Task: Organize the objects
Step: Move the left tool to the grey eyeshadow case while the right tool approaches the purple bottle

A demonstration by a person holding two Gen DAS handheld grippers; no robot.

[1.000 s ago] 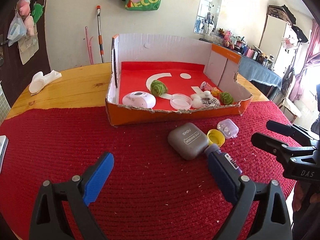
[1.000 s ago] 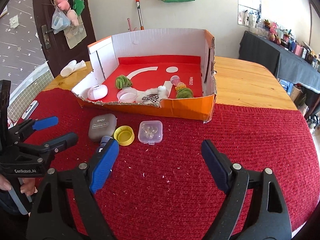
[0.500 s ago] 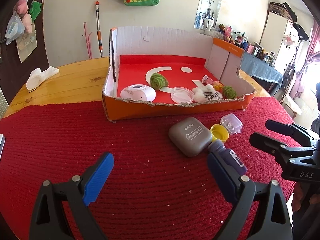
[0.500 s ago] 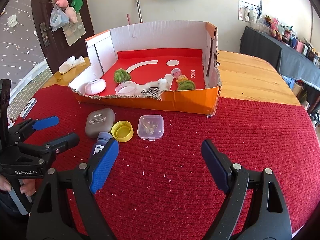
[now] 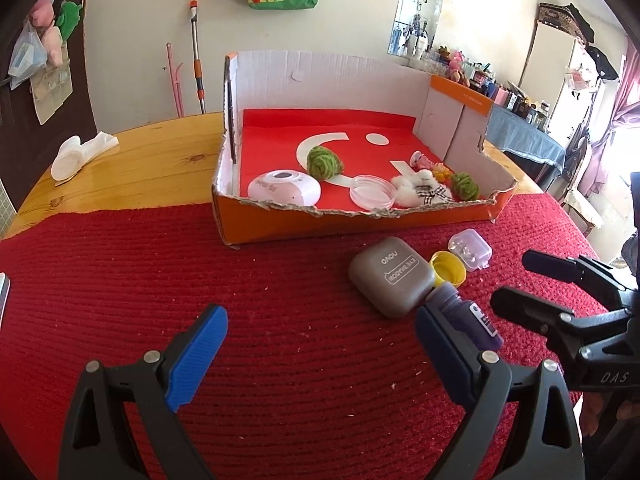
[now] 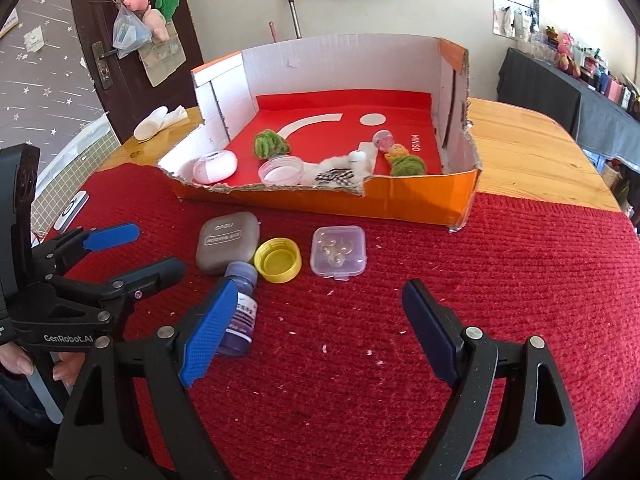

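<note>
On the red mat (image 5: 160, 264) lie a grey-brown eye shadow case (image 5: 390, 276) (image 6: 228, 240), a yellow cap (image 5: 448, 272) (image 6: 278, 260), a small clear plastic box (image 5: 470, 248) (image 6: 338, 252) and a purple bottle (image 5: 468, 312) (image 6: 242, 276) on its side. My left gripper (image 5: 316, 320) (image 6: 154, 250) is open, and its right finger hides part of the bottle. My right gripper (image 6: 320, 292) (image 5: 516, 278) is open too, just short of the cap and the clear box. Neither holds anything.
Behind the loose items stands an orange cardboard box (image 5: 360, 224) (image 6: 400, 200) holding a pink-white round device (image 5: 284, 190), green yarn balls, a clear dish (image 5: 372, 192) and small toys. A white cloth roll (image 5: 80, 152) lies on the wooden table (image 6: 520, 152). A white flat device (image 6: 72, 210) lies at the mat's left edge.
Both views have tipped very slightly, so the box sits a little higher in the picture. The objects lie where they were and both grippers stay open.
</note>
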